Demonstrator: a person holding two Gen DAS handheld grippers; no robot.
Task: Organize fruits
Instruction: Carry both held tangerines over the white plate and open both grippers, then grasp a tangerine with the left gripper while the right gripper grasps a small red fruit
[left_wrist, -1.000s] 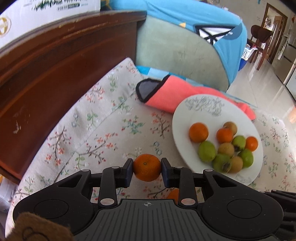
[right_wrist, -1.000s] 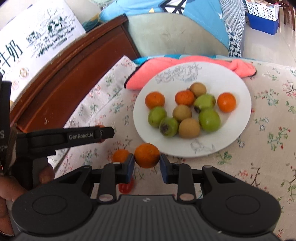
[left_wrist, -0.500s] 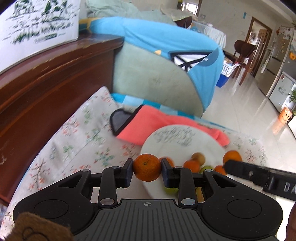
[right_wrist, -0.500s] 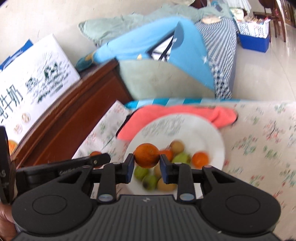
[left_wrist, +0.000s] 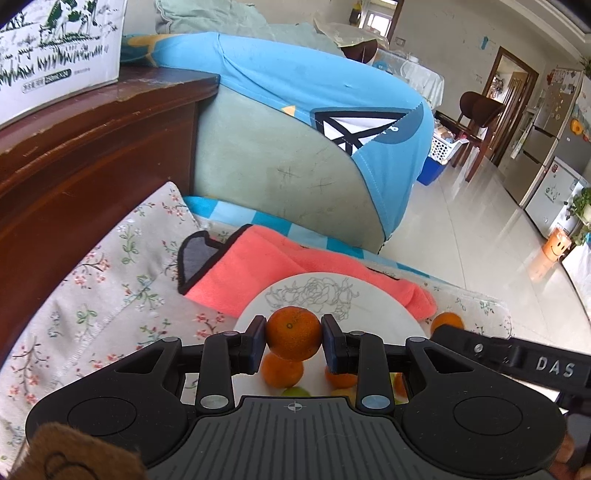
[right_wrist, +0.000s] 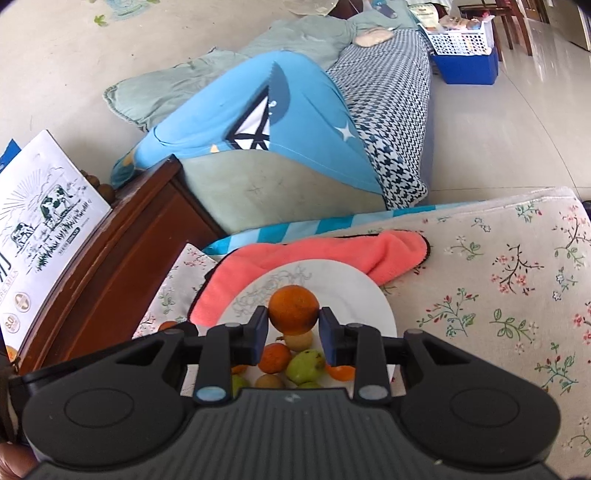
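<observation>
My left gripper is shut on an orange and hangs over the white plate. My right gripper is likewise shut on an orange, above the same plate. Oranges, green fruit and brownish fruit lie on the plate, partly hidden behind the fingers. In the left wrist view the right gripper's body reaches in from the right, with its orange showing beyond it.
A coral towel lies under the plate's far rim on the floral cloth. A dark wooden cabinet with a milk carton box stands left. A covered sofa sits behind, tiled floor to the right.
Both grippers have risen and tilted up with their oranges, moving over the plate. The plate's fruit has slid low behind the fingers, and more of the room shows.
</observation>
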